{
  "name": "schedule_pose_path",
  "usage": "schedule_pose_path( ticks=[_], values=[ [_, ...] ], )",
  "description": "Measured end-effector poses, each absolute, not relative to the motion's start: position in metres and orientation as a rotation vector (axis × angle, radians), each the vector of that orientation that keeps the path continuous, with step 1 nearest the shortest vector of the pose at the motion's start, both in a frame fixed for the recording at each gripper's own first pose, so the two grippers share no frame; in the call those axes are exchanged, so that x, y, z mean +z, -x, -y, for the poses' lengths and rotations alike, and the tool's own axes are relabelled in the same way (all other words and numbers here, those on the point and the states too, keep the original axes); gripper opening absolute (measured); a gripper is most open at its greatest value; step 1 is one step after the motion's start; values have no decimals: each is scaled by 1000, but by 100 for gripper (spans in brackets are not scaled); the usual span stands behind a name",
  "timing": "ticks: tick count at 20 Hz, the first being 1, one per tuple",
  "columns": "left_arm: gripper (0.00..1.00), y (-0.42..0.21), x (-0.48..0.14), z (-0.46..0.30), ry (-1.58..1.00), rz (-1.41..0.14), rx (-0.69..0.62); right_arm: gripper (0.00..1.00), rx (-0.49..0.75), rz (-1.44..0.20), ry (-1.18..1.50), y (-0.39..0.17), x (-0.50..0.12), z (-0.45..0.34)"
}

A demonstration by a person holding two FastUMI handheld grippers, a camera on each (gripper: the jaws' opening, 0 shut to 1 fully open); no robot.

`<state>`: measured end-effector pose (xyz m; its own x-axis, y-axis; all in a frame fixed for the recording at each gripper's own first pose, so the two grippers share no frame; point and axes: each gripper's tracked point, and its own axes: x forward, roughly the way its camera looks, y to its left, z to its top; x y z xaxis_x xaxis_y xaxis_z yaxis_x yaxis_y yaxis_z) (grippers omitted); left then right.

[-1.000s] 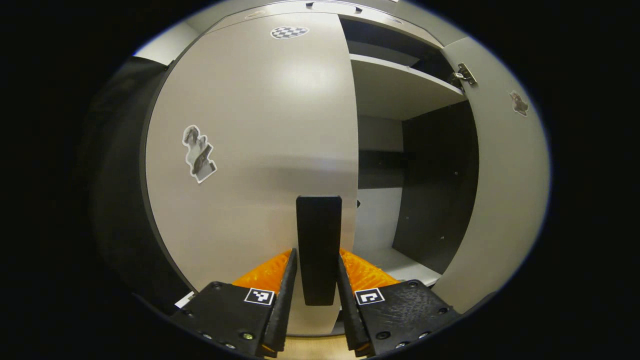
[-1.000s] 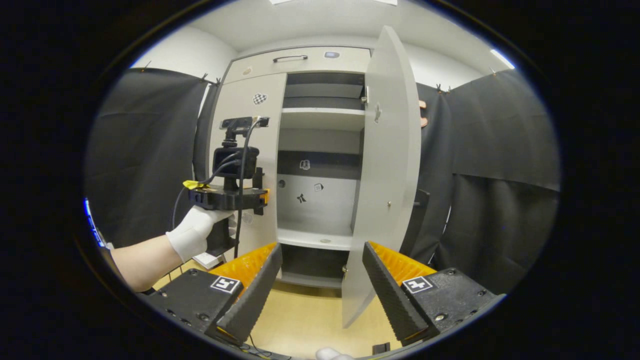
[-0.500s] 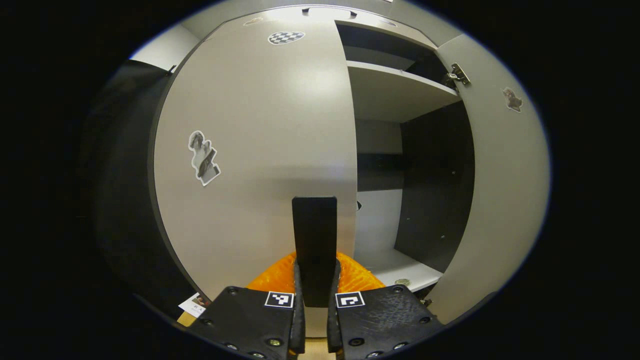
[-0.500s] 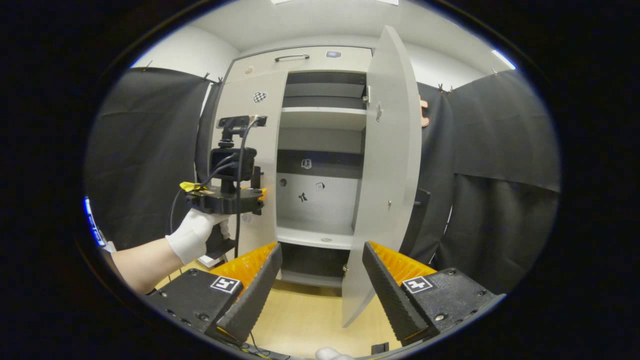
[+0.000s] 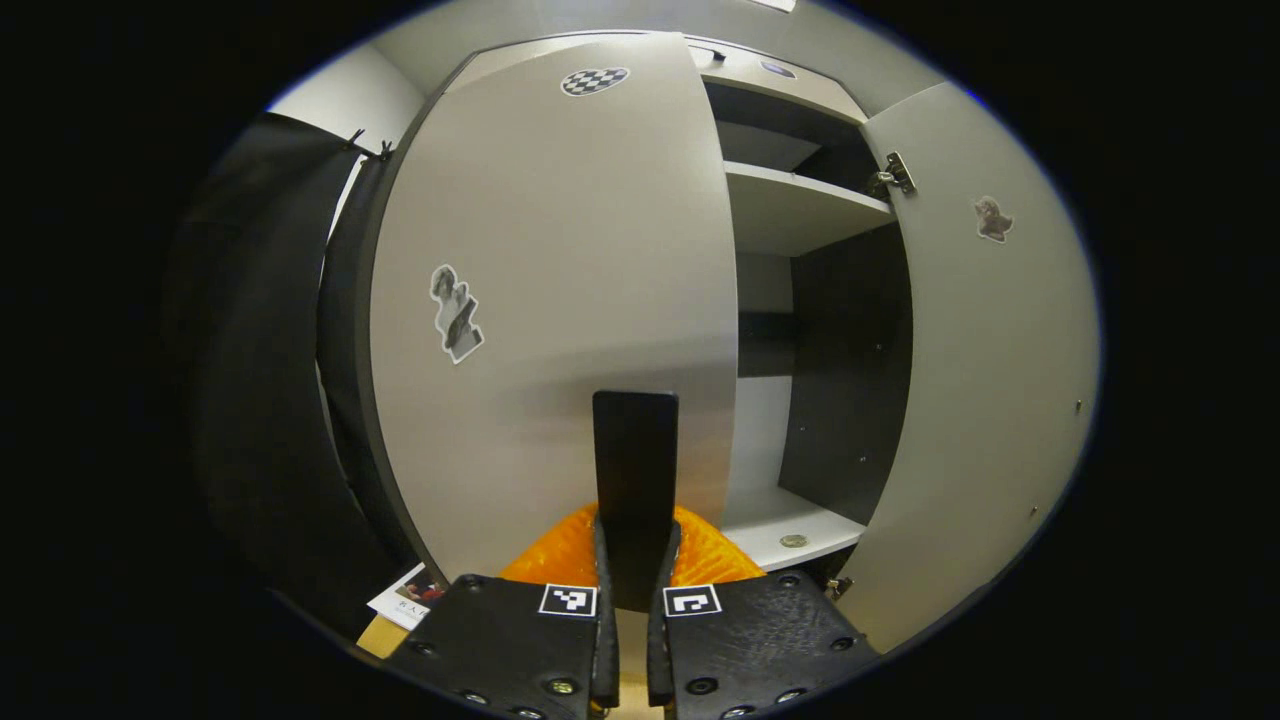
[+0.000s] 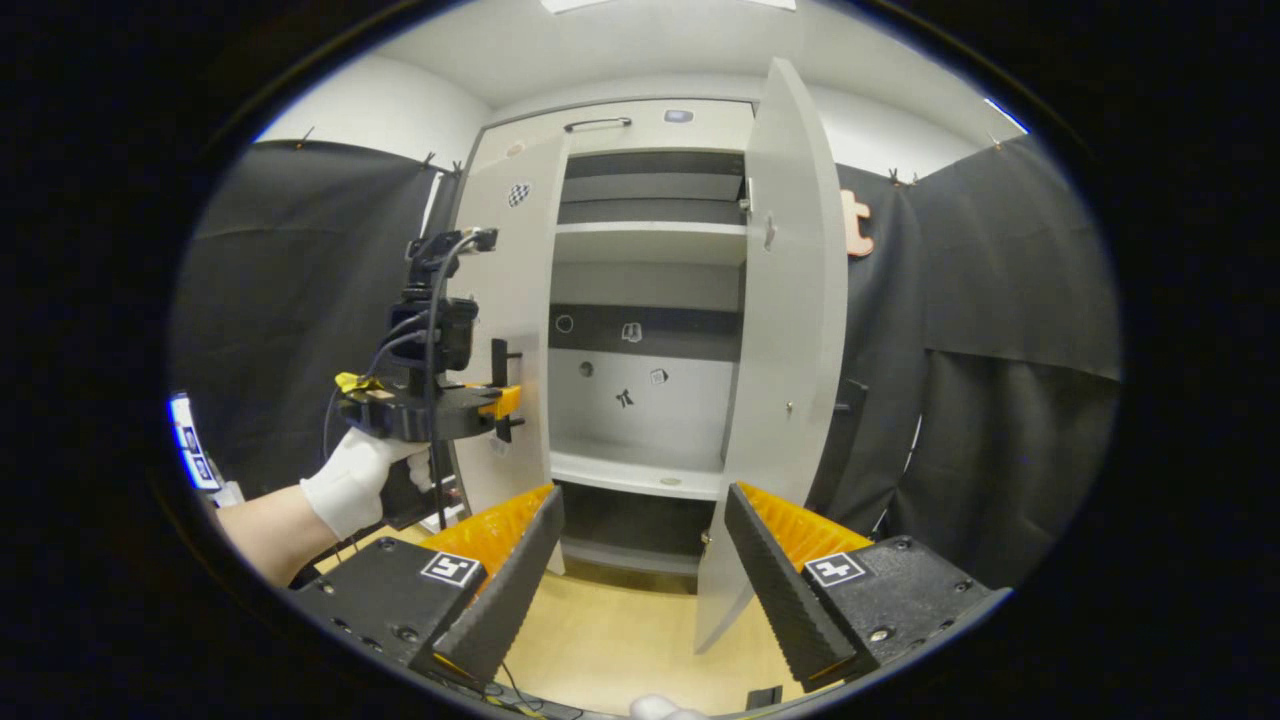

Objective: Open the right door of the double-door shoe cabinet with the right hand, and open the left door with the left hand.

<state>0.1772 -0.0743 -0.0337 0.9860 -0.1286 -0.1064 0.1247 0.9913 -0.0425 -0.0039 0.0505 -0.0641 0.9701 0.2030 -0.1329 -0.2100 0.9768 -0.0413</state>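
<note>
The shoe cabinet's left door (image 5: 560, 300) is pale grey with a black upright handle (image 5: 635, 450). My left gripper (image 5: 637, 530) is shut on that handle, both fingers pressing its sides. In the right gripper view a gloved hand (image 6: 350, 480) holds the left gripper (image 6: 440, 405) at the left door (image 6: 515, 330), which stands slightly ajar. The right door (image 6: 790, 350) is swung wide open, showing the shelves (image 6: 650, 228). My right gripper (image 6: 640, 500) is open, held back from the cabinet with nothing between its fingers.
Black cloth hangs on both sides of the cabinet. A drawer front with a bar handle (image 6: 597, 124) tops it. A printed card (image 5: 410, 605) lies on the wooden floor (image 6: 610, 640) by the left door's foot. A small round disc (image 5: 793, 541) sits on the lower shelf.
My left gripper closed on the left door's handle, and the door has since swung out a little. The right gripper stayed open, and the right door stayed wide.
</note>
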Motion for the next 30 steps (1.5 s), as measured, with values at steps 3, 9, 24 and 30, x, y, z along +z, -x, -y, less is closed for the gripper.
schedule_pose_path(
  ticks=[3,9,24,30],
  values=[
    [10,-167,-34,67,26,-108,-127,100,220,-128,54,4,-64,-51],
    [10,-148,-32,53,39,-109,-108,100,227,-118,55,6,-61,-48],
    [2,-92,-34,-17,37,-116,-40,100,300,-109,55,10,-61,-81],
    [2,-77,-37,-61,23,-110,19,100,324,-107,57,10,-60,-98]
  ],
)
